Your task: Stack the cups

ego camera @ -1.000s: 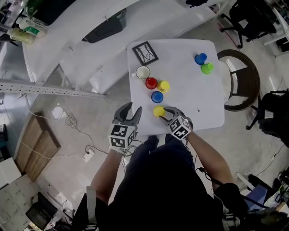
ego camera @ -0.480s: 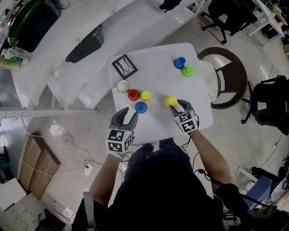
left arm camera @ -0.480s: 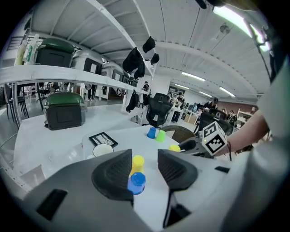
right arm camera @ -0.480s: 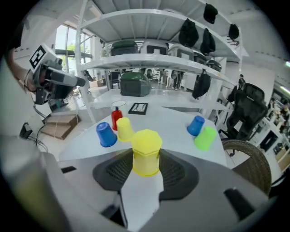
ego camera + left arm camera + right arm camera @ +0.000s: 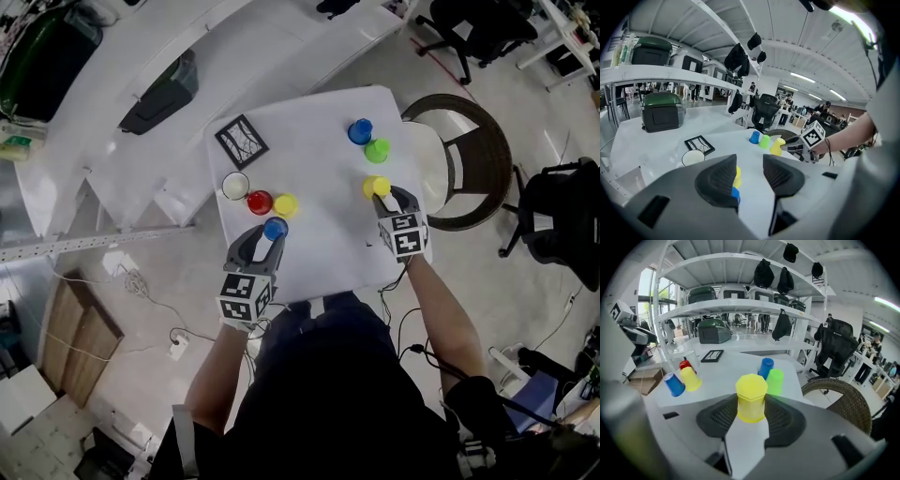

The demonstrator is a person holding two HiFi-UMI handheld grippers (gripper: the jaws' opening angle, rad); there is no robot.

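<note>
Desk (image 5: 323, 253), white, square-topped, carries every item below

Round chair (image 5: 503, 159), woven rim, tucked against the desk's far right edge

Right hand-held gripper (image 5: 383, 194): clamped on the held yellow cup (image 5: 751, 397), pads pressing its sides, cup upright with its closed end uppermost, raised over the right half of the desk

Left hand-held gripper (image 5: 266, 238): jaws spread, pressing on nothing; near blue cup (image 5: 275, 228) sits right at its tips, peeking past the inner edge of one jaw in the left gripper view

Picture frame (image 5: 242, 142), black, lying flat near the far left corner

White cup (image 5: 235, 186), mouth up, at the left edge

Left cluster: red cup (image 5: 260, 202) touching the white cup, second yellow cup (image 5: 285, 204) just beside the red one, near blue cup in front of both

Right pair: far blue cup (image 5: 360, 130) and green cup (image 5: 377, 150), side by side near the far right corner

Key relation: the green cup lies just beyond the held yellow cup along the right hand-held gripper's line, slightly to its right, far blue cup behind it. The right hand is much the nearer to this pair; the left hand is well apart from it. Judgement: seating the yellow cup over the green one calls for keeping it upright and centred
</note>
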